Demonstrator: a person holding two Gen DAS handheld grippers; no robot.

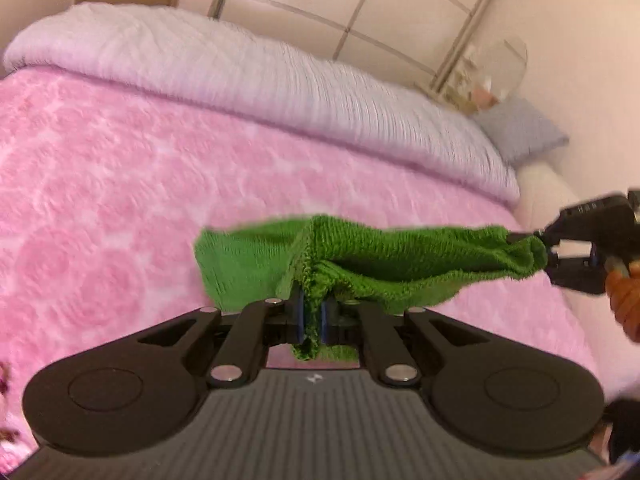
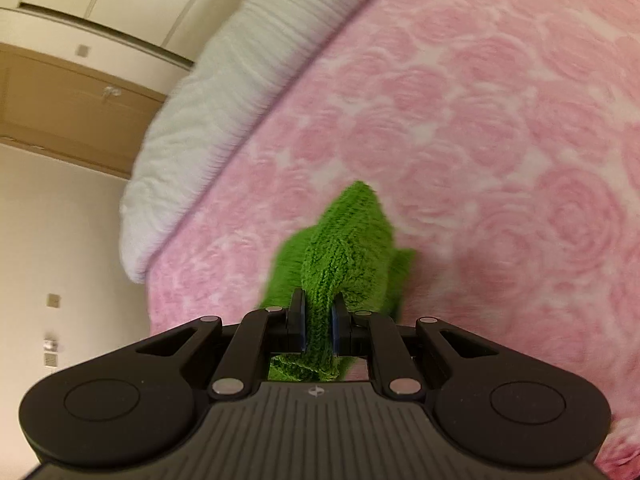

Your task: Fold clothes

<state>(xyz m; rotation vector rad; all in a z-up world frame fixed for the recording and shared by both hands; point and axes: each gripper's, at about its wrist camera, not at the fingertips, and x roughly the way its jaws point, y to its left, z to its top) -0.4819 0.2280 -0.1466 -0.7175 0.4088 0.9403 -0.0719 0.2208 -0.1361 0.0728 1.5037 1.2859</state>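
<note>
- Green cloth [image 1: 360,264]: knitted or terry textile, bright green, held off the bed between two grippers. It spans from the lower middle of the left wrist view to the right edge, sagging in folds; one flap hangs at the left end.
- Left gripper [image 1: 311,318]: black linkage with blue pads, jaws drawn narrow and pinching a bunched fold of the green cloth. A short tail of fabric pokes out beneath the pads.
- Right gripper [image 2: 318,326]: same make, jaws nearly together, clamped on a thick ridge of the green cloth, which rises ahead of the pads and drapes away over the bed. In the left wrist view this gripper [image 1: 560,246] grips the cloth's far corner.
- Hand [image 1: 624,300]: in an orange-brown glove or sleeve, partly visible at the right edge behind the right gripper.
- Pink blanket [image 1: 140,200]: plush, rose-patterned, covering the bed beneath the cloth.
- Pale ribbed duvet [image 1: 240,64]: lies along the far side of the blanket, bunched.
- Grey cushion [image 1: 520,132]: beyond the duvet's end, near the wall.
- Wooden door [image 2: 72,108]: brown, blurred, in the background.
</note>
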